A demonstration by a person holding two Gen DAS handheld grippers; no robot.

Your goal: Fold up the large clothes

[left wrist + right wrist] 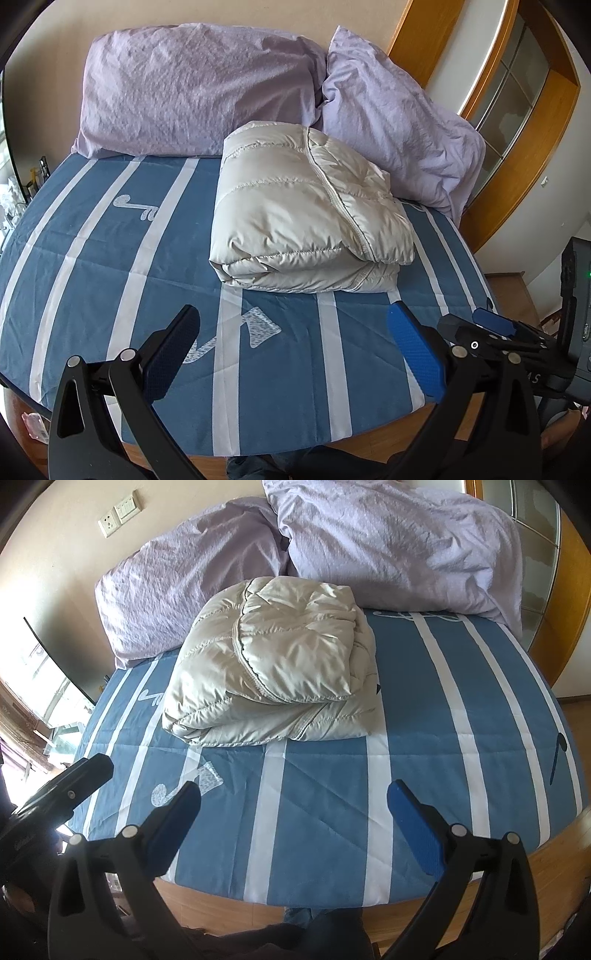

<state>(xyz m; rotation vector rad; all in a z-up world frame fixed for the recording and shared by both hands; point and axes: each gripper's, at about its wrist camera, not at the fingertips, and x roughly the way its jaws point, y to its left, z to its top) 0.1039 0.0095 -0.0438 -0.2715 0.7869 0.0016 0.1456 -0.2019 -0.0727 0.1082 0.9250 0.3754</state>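
A beige quilted puffer jacket [306, 210] lies folded into a compact bundle on the blue and white striped bed cover [92, 266]. It also shows in the right wrist view [273, 668], near the pillows. My left gripper [293, 317] is open and empty, held above the bed's near edge, well short of the jacket. My right gripper [293, 794] is open and empty, also back from the jacket near the bed's front edge. The right gripper appears at the right edge of the left wrist view [495, 325].
Two lilac pillows [192, 88] [399, 114] lean at the head of the bed, just behind the jacket. A wooden-framed glass door [517, 92] stands at the right. Wall sockets [118, 513] sit above the pillows. A wooden bed frame [406, 908] edges the mattress.
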